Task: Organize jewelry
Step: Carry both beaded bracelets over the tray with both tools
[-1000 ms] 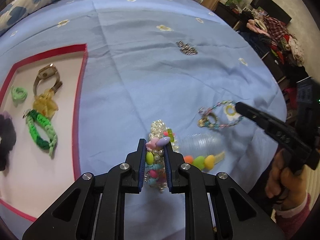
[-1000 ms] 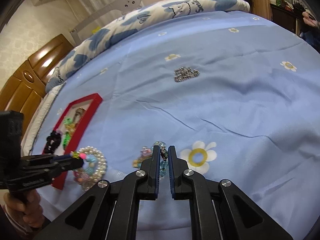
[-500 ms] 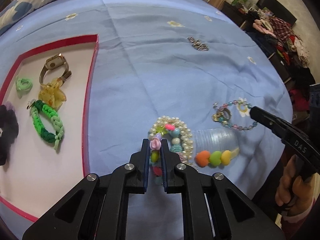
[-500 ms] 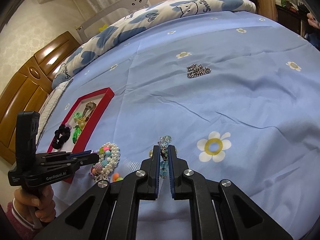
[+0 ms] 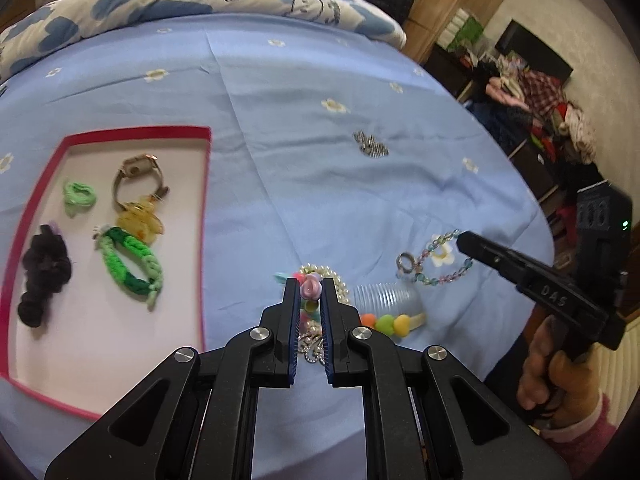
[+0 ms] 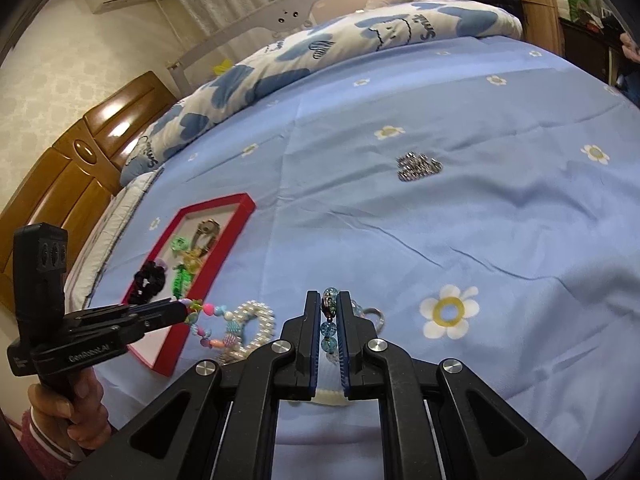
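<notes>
My left gripper [image 5: 310, 284] is shut on a colourful bead bracelet [image 5: 311, 289] and holds it lifted above the blue bedsheet; it hangs from the tips in the right wrist view [image 6: 202, 320]. A white pearl bracelet [image 6: 256, 320] lies under it. My right gripper [image 6: 329, 298] is shut on a blue glass-bead bracelet [image 6: 329, 326], whose pastel loop shows in the left wrist view [image 5: 440, 258]. A red-rimmed tray [image 5: 206, 184] at the left holds a watch [image 5: 136, 176], a green braided band [image 5: 128, 264], a black scrunchie [image 5: 44, 272] and a yellow clip [image 5: 140, 220].
A silver chain [image 5: 370, 146] lies bunched farther back on the sheet, also in the right wrist view [image 6: 418, 166]. A clear comb with coloured hearts [image 5: 386, 308] lies by the pearls. A patterned quilt [image 6: 320, 48] runs along the far side. The bed edge is near at right.
Both grippers have risen from the sheet with their bracelets still held. The colourful bracelet has come up off the pearl bracelet, and the tray now sits farther off.
</notes>
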